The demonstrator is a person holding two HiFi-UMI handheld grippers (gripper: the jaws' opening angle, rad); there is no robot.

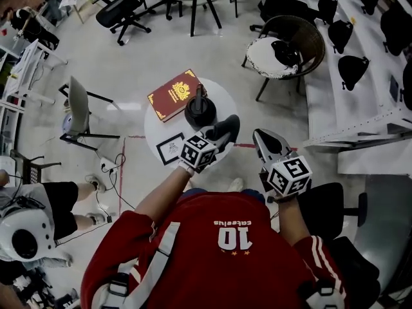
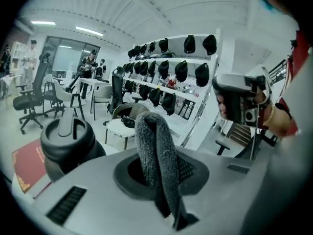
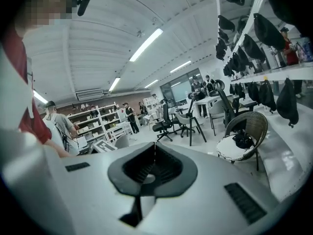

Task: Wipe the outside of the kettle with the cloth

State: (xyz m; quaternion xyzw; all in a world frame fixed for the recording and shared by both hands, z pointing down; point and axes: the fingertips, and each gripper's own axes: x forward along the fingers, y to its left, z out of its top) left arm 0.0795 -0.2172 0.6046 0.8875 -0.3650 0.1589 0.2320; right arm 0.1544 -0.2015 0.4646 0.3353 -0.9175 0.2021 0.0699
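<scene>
The black kettle (image 1: 200,110) stands upright on a small round white table (image 1: 158,129). In the left gripper view the kettle (image 2: 66,141) shows its lid and handle just left of the jaws. My left gripper (image 1: 217,136) is shut on a dark grey cloth (image 1: 229,126), right beside the kettle's near right side. The cloth (image 2: 155,151) hangs folded over the closed jaws of the left gripper (image 2: 164,180). My right gripper (image 1: 261,138) hovers off the table's right edge, apart from the kettle. The right gripper (image 3: 152,156) is shut with nothing in it.
A red book (image 1: 174,94) lies on the table left of the kettle, and a small framed card (image 1: 170,148) lies near its front edge. A wicker chair (image 1: 283,47) stands at the back right, a grey chair (image 1: 77,108) at the left. A seated person (image 1: 38,217) is at the lower left.
</scene>
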